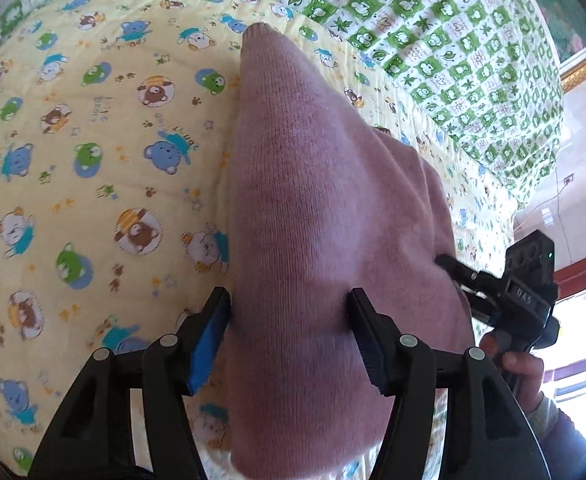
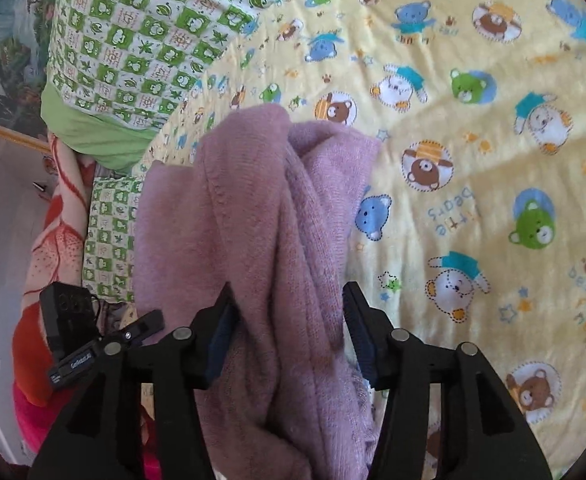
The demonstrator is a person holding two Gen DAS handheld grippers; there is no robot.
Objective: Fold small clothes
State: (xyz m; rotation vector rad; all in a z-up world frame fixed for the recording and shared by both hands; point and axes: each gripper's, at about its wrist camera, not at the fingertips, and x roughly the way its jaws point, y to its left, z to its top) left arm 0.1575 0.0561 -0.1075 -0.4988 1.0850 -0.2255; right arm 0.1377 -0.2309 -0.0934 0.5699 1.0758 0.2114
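Note:
A mauve knitted garment (image 1: pixel 313 220) hangs above a yellow bear-print sheet (image 1: pixel 93 140). My left gripper (image 1: pixel 291 304) is shut on the garment, with the cloth bulging between its two black fingers. In the right wrist view the same garment (image 2: pixel 261 240) hangs in bunched folds, and my right gripper (image 2: pixel 289 300) is shut on it as well. The right gripper also shows at the right edge of the left wrist view (image 1: pixel 493 284), held by a hand. The left gripper shows at the lower left of the right wrist view (image 2: pixel 105 336).
A green-and-white checked quilt (image 1: pixel 453 48) lies along the far side of the bed, and it also shows in the right wrist view (image 2: pixel 141 40). An orange-red patterned blanket (image 2: pixel 57 248) lies at the bed's left edge. The yellow sheet (image 2: pixel 473 160) spreads to the right.

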